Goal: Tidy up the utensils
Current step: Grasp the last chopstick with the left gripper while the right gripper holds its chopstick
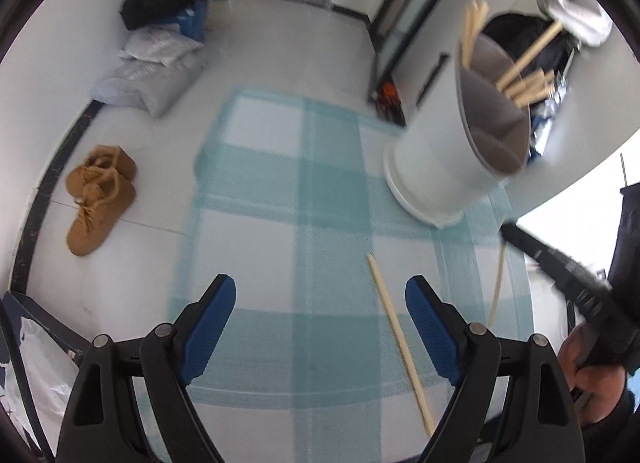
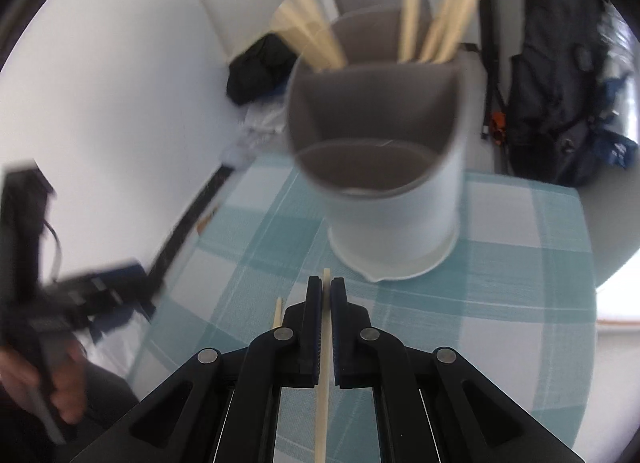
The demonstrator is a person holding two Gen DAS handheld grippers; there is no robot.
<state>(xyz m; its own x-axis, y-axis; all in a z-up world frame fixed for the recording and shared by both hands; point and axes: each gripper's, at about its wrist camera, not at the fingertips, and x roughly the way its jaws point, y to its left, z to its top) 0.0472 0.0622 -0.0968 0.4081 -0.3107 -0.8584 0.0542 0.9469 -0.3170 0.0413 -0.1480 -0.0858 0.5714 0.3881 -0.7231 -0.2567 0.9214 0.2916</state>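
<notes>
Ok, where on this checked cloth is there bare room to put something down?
Bare: the checked cloth left of the utensil holder, out to its floor-side edge. Crowded: the right, where a loose chopstick lies by the left gripper.

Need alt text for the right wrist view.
The right gripper is shut on a pale wooden chopstick above a teal-and-white checked tablecloth. Ahead stands a white cylindrical divided utensil holder with more chopsticks in its far compartment.

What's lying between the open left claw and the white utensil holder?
Only bare checked tablecloth, as the left wrist view shows. The loose chopstick lies beside the left claw, and nothing blocks the way to the utensil holder.
</notes>
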